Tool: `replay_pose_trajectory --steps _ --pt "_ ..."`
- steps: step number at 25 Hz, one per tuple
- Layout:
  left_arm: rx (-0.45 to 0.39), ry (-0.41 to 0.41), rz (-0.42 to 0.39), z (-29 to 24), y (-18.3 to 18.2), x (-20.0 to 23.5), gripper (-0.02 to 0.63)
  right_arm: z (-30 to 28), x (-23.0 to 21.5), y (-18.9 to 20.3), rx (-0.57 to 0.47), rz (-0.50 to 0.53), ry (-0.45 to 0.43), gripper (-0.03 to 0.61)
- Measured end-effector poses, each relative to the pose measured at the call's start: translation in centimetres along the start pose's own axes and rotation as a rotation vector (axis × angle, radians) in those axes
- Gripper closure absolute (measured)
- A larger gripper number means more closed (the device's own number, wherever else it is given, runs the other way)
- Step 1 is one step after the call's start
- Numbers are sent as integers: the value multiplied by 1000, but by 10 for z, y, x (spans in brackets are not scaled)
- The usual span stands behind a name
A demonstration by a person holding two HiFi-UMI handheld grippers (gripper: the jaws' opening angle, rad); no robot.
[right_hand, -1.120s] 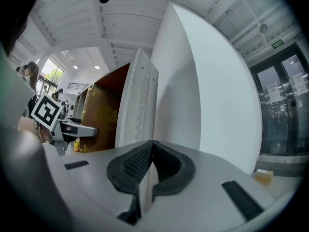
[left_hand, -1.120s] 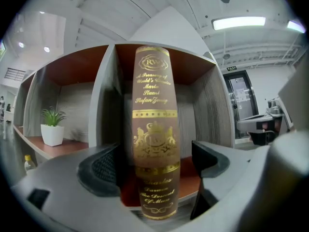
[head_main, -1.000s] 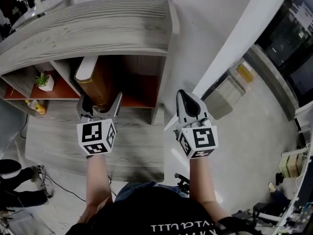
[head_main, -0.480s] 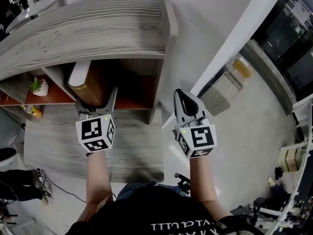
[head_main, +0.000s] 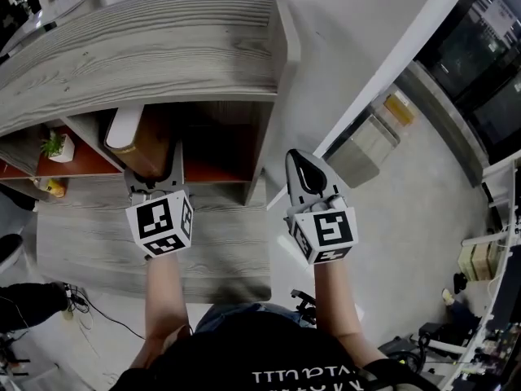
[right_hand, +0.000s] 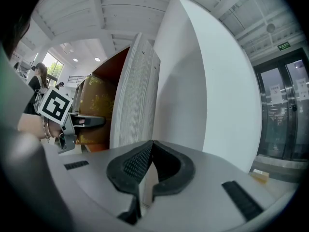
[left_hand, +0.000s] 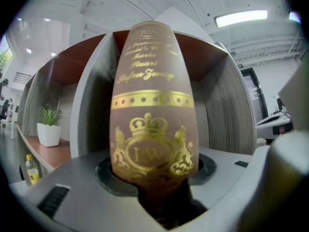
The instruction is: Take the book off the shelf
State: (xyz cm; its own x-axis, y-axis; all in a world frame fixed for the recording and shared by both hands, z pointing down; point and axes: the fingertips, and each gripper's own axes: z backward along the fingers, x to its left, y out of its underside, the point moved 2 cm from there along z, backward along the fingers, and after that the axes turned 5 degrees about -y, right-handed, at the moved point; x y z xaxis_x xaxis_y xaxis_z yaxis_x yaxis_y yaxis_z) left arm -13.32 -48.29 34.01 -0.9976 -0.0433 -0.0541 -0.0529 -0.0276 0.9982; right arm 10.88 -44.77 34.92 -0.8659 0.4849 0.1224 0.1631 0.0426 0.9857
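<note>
A thick brown book (head_main: 140,143) with gold print on its spine (left_hand: 152,129) stands upright in the right-hand compartment of the grey wooden shelf (head_main: 163,47). My left gripper (head_main: 155,173) reaches into that compartment. Its jaws are closing with the book's spine between them, and in the left gripper view (left_hand: 154,170) both pads lie against the book's sides. My right gripper (head_main: 297,165) hangs shut and holds nothing, just right of the shelf's side wall (right_hand: 133,100). The right gripper view (right_hand: 147,166) shows its pads meeting.
A small potted plant (head_main: 57,147) and a yellow bottle (head_main: 45,187) stand in the compartment left of the book. A white slanted pillar (head_main: 391,72) rises to the right of the shelf. A lower grey wooden ledge (head_main: 212,243) runs under the compartments.
My left gripper has pushed further in around the book and its jaws have narrowed from wide open onto the spine. The right gripper has barely moved.
</note>
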Motion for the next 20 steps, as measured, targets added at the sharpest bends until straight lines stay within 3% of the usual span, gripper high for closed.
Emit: replay_pose_trajectory --steps 11,20 --pt "18 -12 -30 23 -1 -2 387 12 11 -4 -18 -2 -40 566" --pt "27 -84 -50 71 -5 -11 387 43 17 -8 -48 7 -105 566"
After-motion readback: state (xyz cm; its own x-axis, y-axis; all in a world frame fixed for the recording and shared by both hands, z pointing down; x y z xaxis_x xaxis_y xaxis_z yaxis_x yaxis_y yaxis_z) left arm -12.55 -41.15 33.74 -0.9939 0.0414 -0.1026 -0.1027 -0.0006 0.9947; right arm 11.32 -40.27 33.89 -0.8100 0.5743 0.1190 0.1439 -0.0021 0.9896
